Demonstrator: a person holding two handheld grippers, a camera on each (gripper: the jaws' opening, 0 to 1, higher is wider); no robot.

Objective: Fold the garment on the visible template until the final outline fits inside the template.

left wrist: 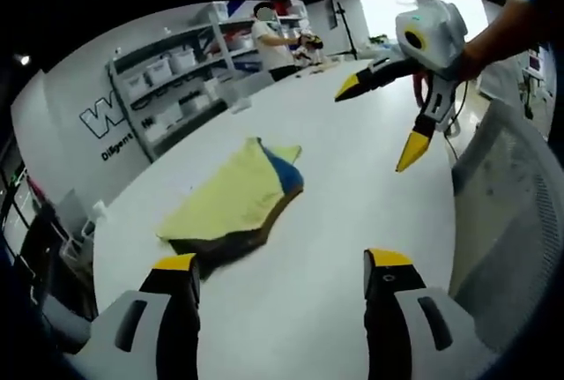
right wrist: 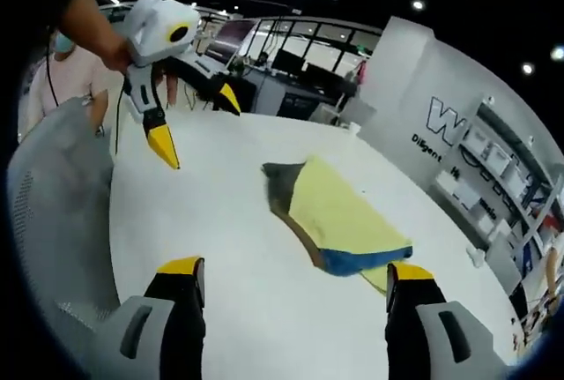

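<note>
Both grippers, left gripper (left wrist: 280,276) and right gripper (right wrist: 295,281), hover released near the folded garment (left wrist: 236,199), so a careless grab could unfold it.

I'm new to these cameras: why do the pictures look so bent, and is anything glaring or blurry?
Left gripper view: fisheye lens curves the white table and shelves; ceiling lights glare; the folded garment is fairly sharp. Right gripper view: same bending, bright table, garment clear, far desks soft.
</note>
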